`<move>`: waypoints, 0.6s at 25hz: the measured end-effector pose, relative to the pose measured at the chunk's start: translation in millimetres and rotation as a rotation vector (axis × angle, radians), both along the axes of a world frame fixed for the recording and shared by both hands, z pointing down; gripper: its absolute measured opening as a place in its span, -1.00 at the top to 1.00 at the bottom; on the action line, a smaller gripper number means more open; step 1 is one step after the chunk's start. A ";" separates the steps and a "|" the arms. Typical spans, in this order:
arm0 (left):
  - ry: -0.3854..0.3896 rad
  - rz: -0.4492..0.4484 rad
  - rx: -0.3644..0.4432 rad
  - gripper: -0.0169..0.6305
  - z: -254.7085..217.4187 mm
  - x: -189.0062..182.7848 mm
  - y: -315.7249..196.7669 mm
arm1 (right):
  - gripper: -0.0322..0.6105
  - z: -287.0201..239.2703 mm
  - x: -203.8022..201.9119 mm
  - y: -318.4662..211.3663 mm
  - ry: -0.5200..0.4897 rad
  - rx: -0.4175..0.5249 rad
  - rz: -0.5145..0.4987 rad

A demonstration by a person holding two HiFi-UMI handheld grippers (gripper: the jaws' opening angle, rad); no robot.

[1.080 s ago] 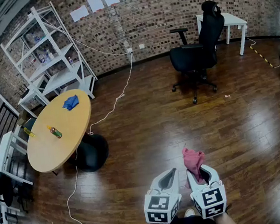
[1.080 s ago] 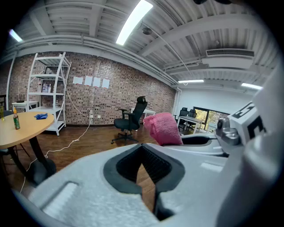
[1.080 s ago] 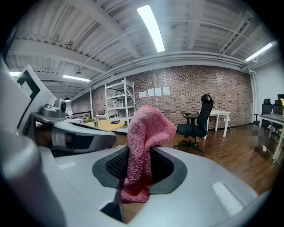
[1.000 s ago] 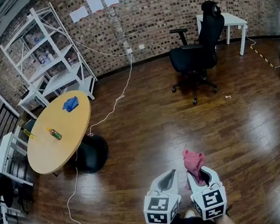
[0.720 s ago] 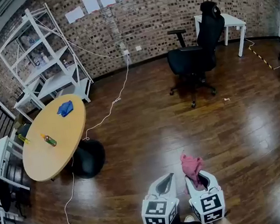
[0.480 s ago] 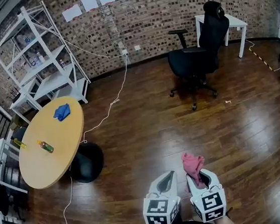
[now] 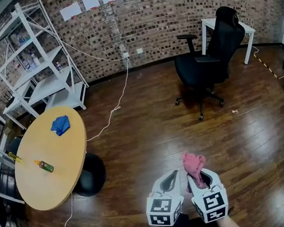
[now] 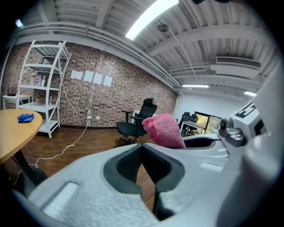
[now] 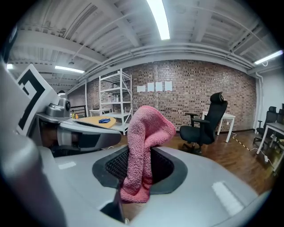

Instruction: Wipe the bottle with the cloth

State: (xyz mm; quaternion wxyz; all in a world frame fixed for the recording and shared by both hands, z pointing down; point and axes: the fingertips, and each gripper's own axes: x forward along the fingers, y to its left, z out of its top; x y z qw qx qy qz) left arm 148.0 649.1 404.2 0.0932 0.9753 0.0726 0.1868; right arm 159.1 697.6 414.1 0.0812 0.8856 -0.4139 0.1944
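The right gripper [image 7: 200, 175] is pinched shut on a pink cloth [image 9: 144, 146], which stands up out of the jaws in a loose, folded-over tuft and hangs down a little between the pads. Just beside it, the left gripper [image 7: 170, 179] has its jaws pressed together with nothing in them. Both are held low in front of the person, over a dark wooden floor [image 7: 149, 130]. The bottle [image 7: 44, 166] is well apart from them, lying on what looks like its side near the left edge of a round yellow table [image 7: 54, 190]. A blue cloth [image 7: 60, 124] sits at the table's far end. Behind the table stands a white shelf unit [image 7: 33, 62] against the brick wall [image 7: 161, 15]. A black office chair [image 7: 210, 58] stands farther right, near a white desk [image 7: 213, 22].
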 end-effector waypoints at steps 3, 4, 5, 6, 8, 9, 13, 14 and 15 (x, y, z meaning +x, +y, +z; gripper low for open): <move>-0.003 -0.008 -0.007 0.94 1.2 16.7 -24.9 | 0.57 1.3 15.5 -22.6 0.003 -0.002 0.006; -0.007 -0.009 -0.006 0.94 3.3 20.6 -29.5 | 0.57 3.1 19.3 -28.3 0.000 -0.001 0.003; -0.011 -0.009 -0.003 0.94 5.6 24.0 -32.8 | 0.57 5.0 22.8 -33.2 -0.003 0.000 0.000; -0.014 -0.008 0.000 0.94 7.9 27.1 -35.6 | 0.57 6.6 26.5 -37.9 -0.005 0.001 -0.002; -0.016 -0.005 0.006 0.94 11.5 33.9 -41.2 | 0.57 8.1 34.7 -46.6 -0.002 0.004 -0.004; -0.016 -0.005 0.008 0.94 12.7 37.6 -44.3 | 0.57 8.3 39.6 -50.4 0.001 0.007 -0.002; -0.015 -0.017 0.012 0.94 16.3 56.5 -58.1 | 0.57 11.4 62.1 -66.6 0.003 0.016 -0.010; -0.017 -0.021 0.010 0.94 18.0 62.5 -61.2 | 0.57 13.0 68.6 -70.6 0.002 0.017 -0.014; -0.019 -0.025 0.008 0.94 19.7 69.1 -64.4 | 0.57 14.3 75.7 -74.6 0.001 0.018 -0.019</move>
